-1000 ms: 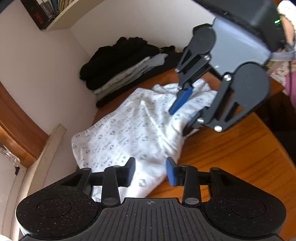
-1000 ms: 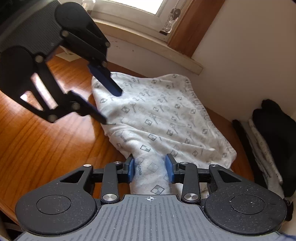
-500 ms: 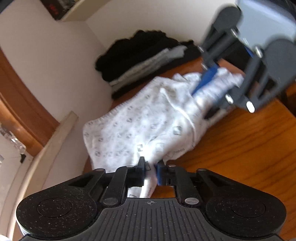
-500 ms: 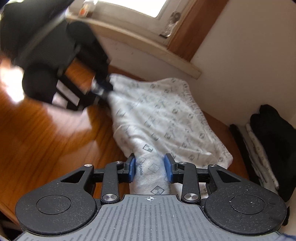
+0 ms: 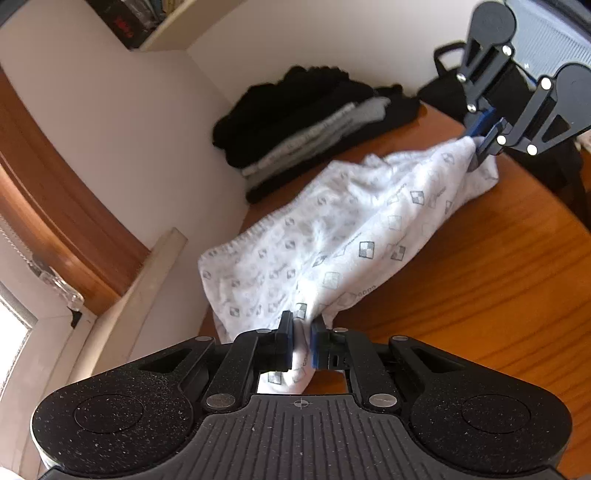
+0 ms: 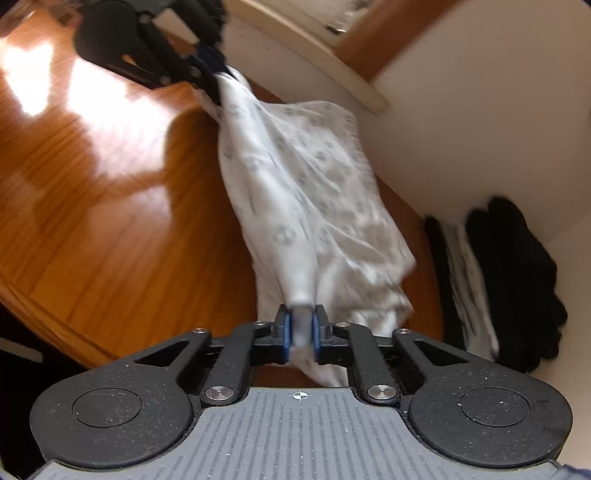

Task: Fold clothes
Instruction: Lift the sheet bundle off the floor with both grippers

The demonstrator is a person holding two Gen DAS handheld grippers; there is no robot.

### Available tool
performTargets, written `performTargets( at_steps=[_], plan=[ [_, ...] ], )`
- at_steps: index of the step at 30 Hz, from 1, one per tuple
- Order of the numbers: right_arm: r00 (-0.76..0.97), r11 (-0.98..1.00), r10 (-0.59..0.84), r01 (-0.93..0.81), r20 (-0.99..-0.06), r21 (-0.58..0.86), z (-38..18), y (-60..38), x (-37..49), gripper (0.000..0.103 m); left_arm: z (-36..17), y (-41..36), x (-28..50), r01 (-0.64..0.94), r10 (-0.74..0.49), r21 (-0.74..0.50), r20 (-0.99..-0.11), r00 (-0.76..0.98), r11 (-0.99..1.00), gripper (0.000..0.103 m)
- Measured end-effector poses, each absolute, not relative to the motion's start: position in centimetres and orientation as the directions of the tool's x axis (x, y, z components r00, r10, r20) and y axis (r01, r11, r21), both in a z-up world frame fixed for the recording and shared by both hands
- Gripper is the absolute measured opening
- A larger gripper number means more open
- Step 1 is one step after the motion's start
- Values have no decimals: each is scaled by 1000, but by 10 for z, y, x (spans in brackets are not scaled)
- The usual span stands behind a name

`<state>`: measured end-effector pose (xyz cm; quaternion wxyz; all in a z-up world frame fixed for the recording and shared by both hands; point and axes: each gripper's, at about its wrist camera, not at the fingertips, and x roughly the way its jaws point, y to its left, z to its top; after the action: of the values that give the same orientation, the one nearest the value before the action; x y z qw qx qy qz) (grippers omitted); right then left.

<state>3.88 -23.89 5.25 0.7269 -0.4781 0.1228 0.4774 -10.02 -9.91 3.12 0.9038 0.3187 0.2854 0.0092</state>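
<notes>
No container is in view; the white patterned garment (image 5: 354,236) lies on the wooden counter (image 5: 498,280), in the corner by the wall, with its near edge raised.

Left tongs (image 5: 302,341): closed on one end of the garment, cloth bunched between the blue pads.

Right tongs (image 6: 300,332): jaws closing, with a fold of the other end of the garment pressed between the pads. In the left wrist view the same tongs appear at upper right, pinching the far end of the cloth.

Change from one second ago: both tongs then stood open with the garment lying flatter on the counter. Both now pinch cloth, and the edge between them is pulled into a taut ridge, lifted clear of the counter at each grip. The far part of the garment stays on the counter.

Surroundings: a pile of folded clothes (image 5: 314,122), black and grey, sits on the counter against the wall, just beyond the garment and apart from it. A pale window ledge (image 5: 147,280) runs along the wall beside the garment. A shelf (image 5: 162,33) with books hangs above the corner. Nothing lies between the two tongs other than the garment itself.
</notes>
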Motion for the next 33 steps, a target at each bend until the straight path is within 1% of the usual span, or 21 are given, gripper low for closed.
performTargets(
  at_steps=[5, 7, 9, 12, 14, 15, 16, 17, 21, 24, 25, 27, 28, 30, 33],
  plan=[
    [519, 100, 569, -813, -638, -573, 58, -259, 43, 6, 29, -107, -103, 179, 206, 607, -510, 835, 774, 9],
    [530, 101, 559, -807, -638, -582, 58, -267, 45, 1, 26, -108, -103, 184, 210, 610, -515, 831, 771, 9],
    [559, 126, 557, -788, -614, -603, 58, -275, 44, 2, 24, -107, -103, 181, 213, 603, -522, 826, 777, 9],
    [531, 177, 588, -820, -610, -544, 69, -284, 45, 8, 22, -107, -104, 188, 206, 597, -529, 824, 780, 9],
    [501, 184, 628, -839, -595, -512, 77, -282, 41, 22, 21, -108, -104, 184, 210, 600, -525, 825, 778, 9],
    [486, 179, 647, -846, -588, -503, 79, -278, 36, 37, 20, -109, -104, 182, 213, 605, -522, 826, 775, 9],
    [471, 165, 662, -850, -583, -500, 79, -269, 31, 48, 20, -110, -105, 180, 216, 609, -519, 827, 772, 9],
    [456, 149, 677, -854, -577, -499, 79, -260, 26, 50, 20, -111, -105, 179, 218, 612, -516, 828, 770, 9],
    [391, 85, 711, -873, -585, -480, 68, -216, 11, 52, 21, -110, -107, 175, 215, 613, -509, 833, 771, 9],
    [403, 46, 690, -853, -601, -519, 49, -187, 8, 51, 22, -108, -107, 177, 209, 606, -511, 834, 775, 9],
    [417, 49, 679, -847, -605, -529, 45, -183, 13, 45, 23, -108, -108, 176, 209, 606, -509, 835, 775, 9],
    [421, 55, 658, -854, -625, -518, 39, -182, 24, 25, 23, -105, -108, 179, 206, 593, -523, 827, 785, 9],
    [414, 57, 658, -860, -629, -507, 41, -187, 28, 22, 22, -104, -108, 181, 206, 588, -529, 823, 788, 9],
    [408, 58, 656, -866, -635, -497, 45, -199, 31, 21, 18, -107, -109, 202, 207, 598, -543, 814, 776, 9],
    [418, 28, 642, -851, -643, -524, 41, -214, 27, 21, 15, -112, -110, 230, 189, 597, -555, 810, 768, 9]
  ],
)
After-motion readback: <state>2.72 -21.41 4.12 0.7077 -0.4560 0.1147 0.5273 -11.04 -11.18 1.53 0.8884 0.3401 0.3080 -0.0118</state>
